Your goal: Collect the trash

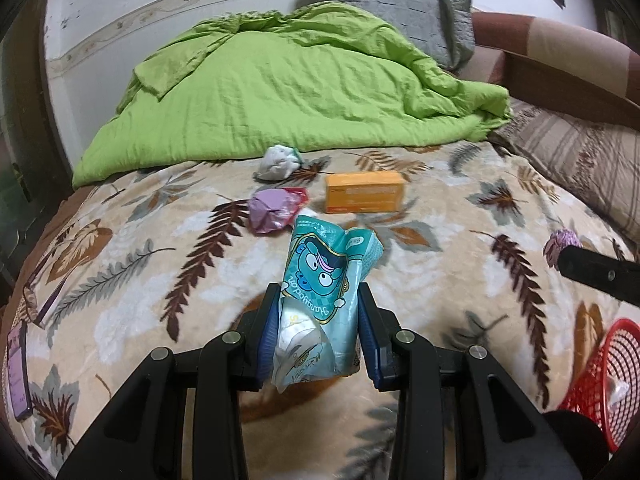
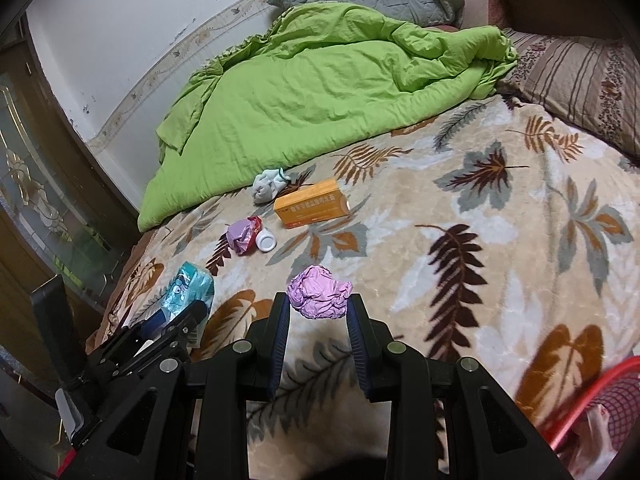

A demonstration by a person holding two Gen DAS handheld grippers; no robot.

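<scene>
The bed is covered with a beige blanket printed with brown, orange and grey leaves. At its far side lies a crumpled green quilt, with a grey pillow behind it and a striped pillow to the right. On the blanket, just in front of the quilt, rests a white crumpled wad. Near it stands an orange box, and to the left of the box lies a purple and red wrapper with a small white cap touching it. A phone lies at the left edge, and a red mesh basket sits at the right.
</scene>
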